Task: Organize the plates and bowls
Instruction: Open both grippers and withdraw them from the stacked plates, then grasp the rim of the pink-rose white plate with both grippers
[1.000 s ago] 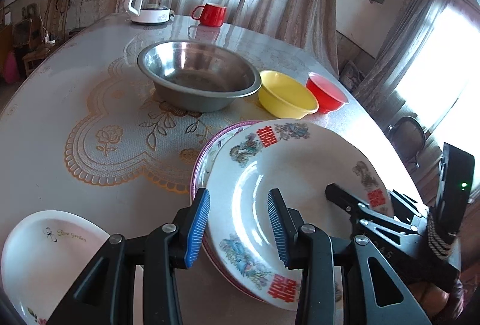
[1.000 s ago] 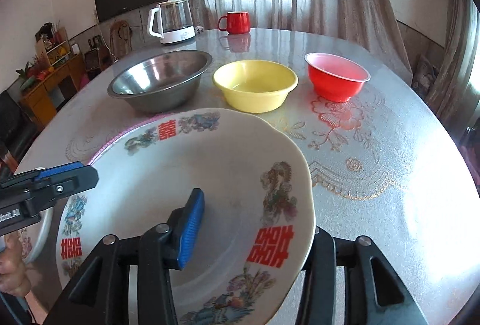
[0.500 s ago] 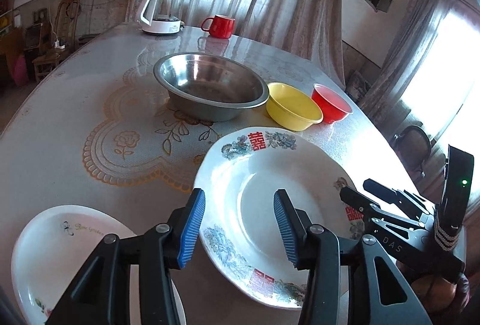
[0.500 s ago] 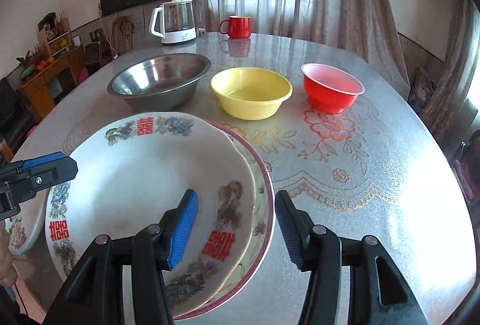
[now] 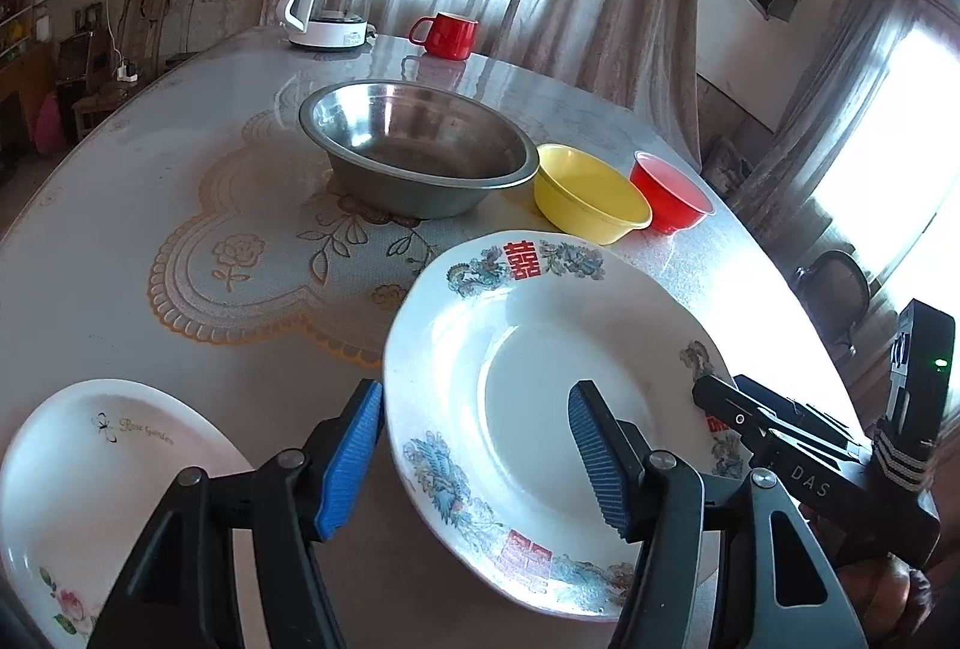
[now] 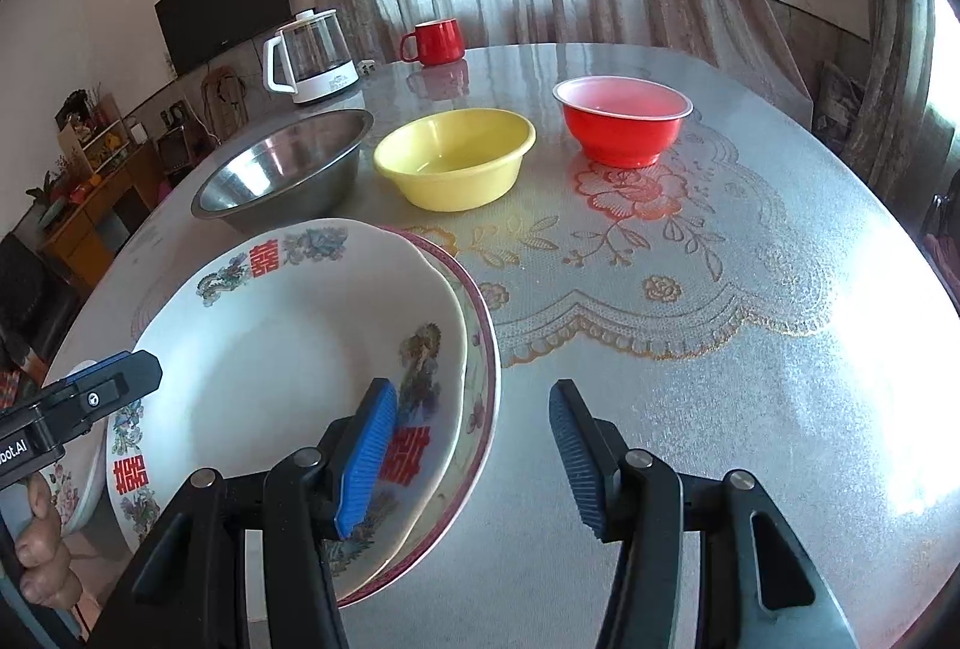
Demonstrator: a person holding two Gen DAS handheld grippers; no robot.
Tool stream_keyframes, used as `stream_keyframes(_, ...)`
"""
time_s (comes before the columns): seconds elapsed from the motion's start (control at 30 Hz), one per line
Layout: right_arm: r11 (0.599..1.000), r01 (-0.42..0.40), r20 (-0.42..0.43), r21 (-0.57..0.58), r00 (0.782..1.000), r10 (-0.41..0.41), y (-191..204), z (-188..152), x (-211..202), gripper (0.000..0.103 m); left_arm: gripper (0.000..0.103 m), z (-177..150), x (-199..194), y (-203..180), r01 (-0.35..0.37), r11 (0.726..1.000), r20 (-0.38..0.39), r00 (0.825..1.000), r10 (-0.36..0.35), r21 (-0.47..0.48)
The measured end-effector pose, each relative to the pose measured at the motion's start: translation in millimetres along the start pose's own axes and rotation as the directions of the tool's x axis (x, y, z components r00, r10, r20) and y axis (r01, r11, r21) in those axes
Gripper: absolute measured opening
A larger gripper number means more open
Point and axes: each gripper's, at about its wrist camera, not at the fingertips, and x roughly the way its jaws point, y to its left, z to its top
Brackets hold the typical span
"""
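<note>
Here the white plate point(image 5: 558, 349) with red double-happiness characters and dragon motifs lies nested on the pink-rimmed plate point(image 6: 483, 343) at the near edge of the table point(image 6: 750, 349), and its rim runs between the fingers of both grippers. The left gripper point(image 5: 474, 460) straddles the rim on its side; its jaws have just been opening and now stand apart, blue ribbed pads clear of the glaze, one outside the rim and one over the well. The right gripper point(image 6: 474, 451) sits across the opposite rim, fingers apart too, the left pad over the plate's inner slope and the right pad out over bare table, gripping nothing. Neither hand seems nearer; each has the plate right at its fingertips. A smaller white plate point(image 5: 90, 499) with a rose print lies just to the left of the left gripper, so that hand looks better placed to fetch it, likely by its near rim. Beyond stand a steel bowl point(image 5: 420, 145), a yellow bowl point(image 6: 456, 157) and a red bowl point(image 6: 624, 118) in a row, the plastic ones matte and thin-walled. The plates are glossy, hard and probably slippery under the pads.
</note>
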Motion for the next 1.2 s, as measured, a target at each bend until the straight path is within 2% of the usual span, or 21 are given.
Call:
stream_keyframes(0.03,1.0,-0.009,0.001,0.014,1.0,0.009,-2.3,-0.7,0.4,0.053,0.063,0.2,0.9,-0.3,0.001,1.0,0.0,1.0,-0.001,0.0)
stream_keyframes(0.13,0.996,-0.073,0.005,0.052,0.997,0.073,-7.7,-1.0,1.6,0.037,0.063,0.8,2.7,-0.4,0.0,1.0,-0.002,1.0,0.0,-0.005)
stream_keyframes(0.23,0.998,-0.057,0.02,0.017,0.998,0.056,-0.2,-0.5,2.6,0.032,0.063,1.1,3.3,-2.4,-0.009,1.0,0.004,1.0,0.009,0.001)
stream_keyframes(0.37,0.999,0.003,0.035,-0.044,0.999,-0.001,10.5,0.3,3.7,0.033,0.067,-2.4,-1.2,-5.2,-0.035,0.999,0.031,0.999,0.034,0.021)
stream_keyframes(0.47,0.999,0.009,0.036,-0.042,0.999,-0.007,10.4,1.0,3.8,0.033,0.071,-8.0,-8.8,-5.9,-0.071,0.997,0.067,0.995,0.068,0.037)
stream_keyframes(0.6,0.998,0.045,0.044,-0.055,0.998,-0.043,13.7,-0.8,1.5,0.037,0.072,-12.3,-15.5,-1.4,-0.118,0.993,0.077,0.99,0.116,0.031)
stream_keyframes(0.7,0.998,0.049,0.069,-0.043,0.997,-0.046,13.4,-1.1,-5.4,0.041,0.075,-13.6,-21.0,1.9,-0.126,0.992,0.078,0.989,0.125,0.017)
stream_keyframes(0.83,0.998,0.039,0.11,-0.043,0.993,-0.034,18.2,0.4,-17.1,0.048,0.077,-17.0,-27.9,6.5,-0.145,0.989,0.085,0.986,0.144,0.003)
stream_keyframes(0.93,0.999,0.016,0.114,-0.051,0.993,-0.01,24.7,0.3,-20.4,0.048,0.077,-20.9,-32.1,12.4,-0.135,0.991,0.076,0.988,0.136,-0.017)
stream_keyframes(1.03,0.998,0.01,0.116,-0.063,0.993,-0.002,31.2,-1.0,-22.0,0.048,0.077,-24.5,-39.5,17.1,-0.093,0.995,0.069,0.993,0.094,-0.023)
stream_keyframes(1.2,0.997,-0.028,0.132,-0.072,0.991,0.037,39.5,-2.8,-29.9,0.048,0.077,-26.8,-61.2,26.7,-0.1,0.994,0.128,0.986,0.104,-0.032)
